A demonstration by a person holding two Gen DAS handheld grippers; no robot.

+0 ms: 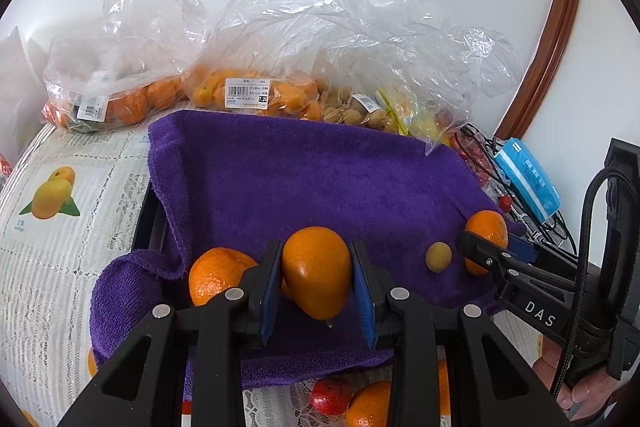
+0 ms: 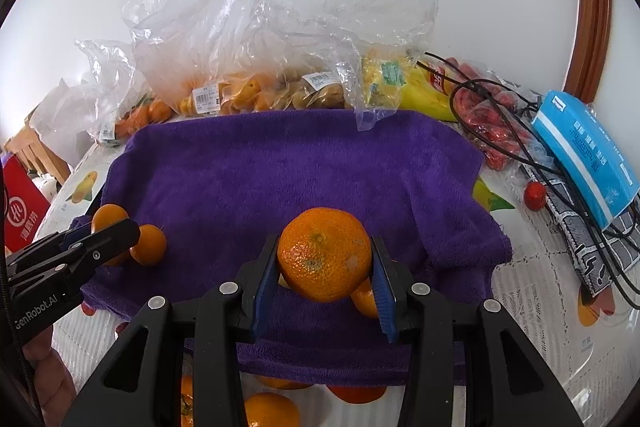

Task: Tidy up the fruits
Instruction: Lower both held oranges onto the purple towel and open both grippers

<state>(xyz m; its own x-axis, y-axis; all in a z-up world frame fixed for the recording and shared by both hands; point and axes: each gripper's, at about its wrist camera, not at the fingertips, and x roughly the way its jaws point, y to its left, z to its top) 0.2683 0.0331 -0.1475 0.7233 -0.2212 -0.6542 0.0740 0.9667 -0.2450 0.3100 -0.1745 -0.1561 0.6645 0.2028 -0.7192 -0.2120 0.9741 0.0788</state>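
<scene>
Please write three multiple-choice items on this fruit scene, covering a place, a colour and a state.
1. Where do the bagged fruits lie?
A. behind the towel
B. on the towel
C. in front of the towel

2. What colour is the towel?
A. green
B. purple
C. white

3. What are the left tongs doing?
A. standing open and empty
B. gripping a plastic bag
C. gripping an oval orange fruit

Key: 1 A, the plastic bags sit past the far edge of the towel. 2 B, its pile is purple in both views. 3 C, the left tongs press on both sides of the oval orange fruit.
</scene>
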